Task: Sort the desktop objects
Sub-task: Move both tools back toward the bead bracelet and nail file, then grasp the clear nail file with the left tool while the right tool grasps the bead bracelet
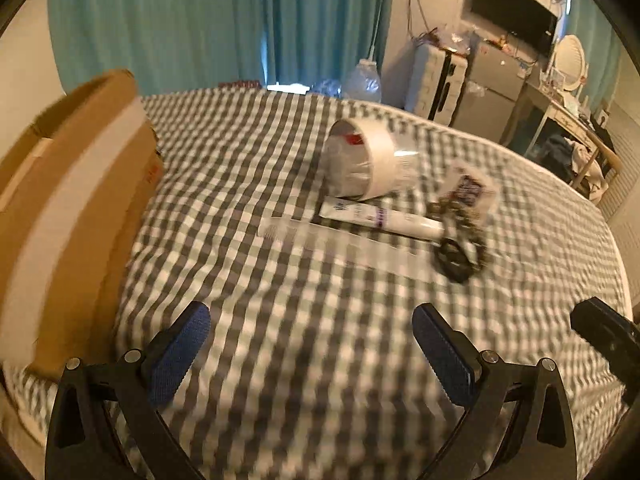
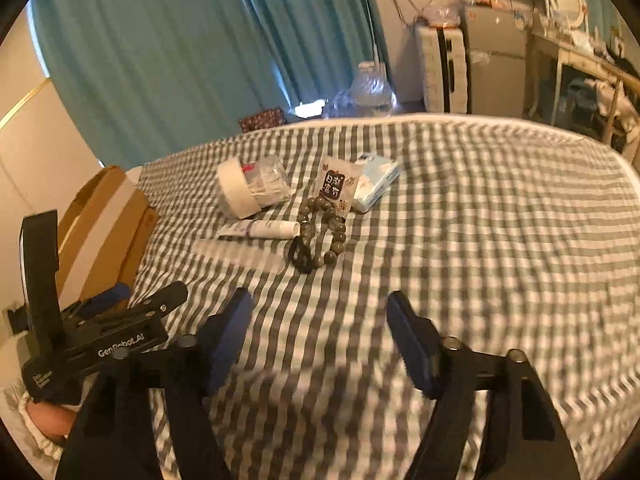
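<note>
On the checked bed cover lie a clear round tub with a white lid (image 1: pixel 366 160) (image 2: pixel 248 188) on its side, a white tube (image 1: pixel 380 218) (image 2: pixel 262 229), a clear flat ruler-like strip (image 1: pixel 320 236) (image 2: pixel 240 254), a bead bracelet (image 1: pixel 460 236) (image 2: pixel 324 232), a white sachet with dark print (image 1: pixel 470 190) (image 2: pixel 336 186) and a light blue tissue pack (image 2: pixel 376 184). My left gripper (image 1: pixel 310 340) is open and empty, short of the objects. My right gripper (image 2: pixel 320 320) is open and empty, also short of them. The left gripper's body (image 2: pixel 96 336) shows in the right wrist view.
An open cardboard box (image 1: pixel 80 208) (image 2: pixel 108 224) stands at the left edge of the bed. Teal curtains (image 1: pixel 200 20) hang behind. A plastic bottle (image 2: pixel 370 88), a white suitcase (image 2: pixel 444 68), a cabinet and a desk stand beyond the far side.
</note>
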Motion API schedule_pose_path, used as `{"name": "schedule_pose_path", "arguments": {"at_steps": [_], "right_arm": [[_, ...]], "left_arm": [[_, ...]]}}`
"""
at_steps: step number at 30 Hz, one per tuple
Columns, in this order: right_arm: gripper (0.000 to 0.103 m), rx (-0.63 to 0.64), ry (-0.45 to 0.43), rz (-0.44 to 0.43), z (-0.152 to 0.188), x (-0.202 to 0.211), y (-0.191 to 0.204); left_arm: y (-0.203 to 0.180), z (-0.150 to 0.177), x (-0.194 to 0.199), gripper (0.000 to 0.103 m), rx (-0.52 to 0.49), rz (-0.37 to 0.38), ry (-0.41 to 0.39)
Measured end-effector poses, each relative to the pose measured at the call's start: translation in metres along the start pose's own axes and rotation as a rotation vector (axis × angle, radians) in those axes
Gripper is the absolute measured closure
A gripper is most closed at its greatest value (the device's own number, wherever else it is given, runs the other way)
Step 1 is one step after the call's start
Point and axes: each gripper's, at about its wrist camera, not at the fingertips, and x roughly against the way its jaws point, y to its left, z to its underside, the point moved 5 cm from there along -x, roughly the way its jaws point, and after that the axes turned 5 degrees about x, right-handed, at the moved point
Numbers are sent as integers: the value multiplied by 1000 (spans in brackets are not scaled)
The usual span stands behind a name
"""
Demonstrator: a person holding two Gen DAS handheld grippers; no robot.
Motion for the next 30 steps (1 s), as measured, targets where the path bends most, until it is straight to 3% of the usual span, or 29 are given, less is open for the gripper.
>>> {"name": "schedule_pose_path", "arguments": {"at_steps": [4, 7, 13, 15, 18, 21, 24, 30], "right_arm": [[48, -70, 28, 6, -20, -53, -21], [48, -146, 65, -14, -30, -87, -34], [52, -42, 72, 19, -35, -126, -24], [91, 43, 74, 39, -35, -129, -16], [92, 9, 62, -15, -33, -125, -22], [92, -41, 83, -67, -30, -119, -31], [92, -41, 90, -73, -28, -114, -31], [92, -31, 110, -62, -20, -106, -25]], "left_arm": [[3, -10, -31, 0, -35, -7, 4], [-2, -12, -49, 0, -66, 48, 16], [-13, -16, -71, 0, -164, 123, -29], [-15, -18, -79, 0, -213, 119, -29], [-14, -23, -85, 0, -284, 194, -14], [-18, -21, -86, 0, -446, 296, 81], [-23, -14, -86, 0, -626, 297, 137], [-38, -23, -99, 2, -642, 253, 150]]}}
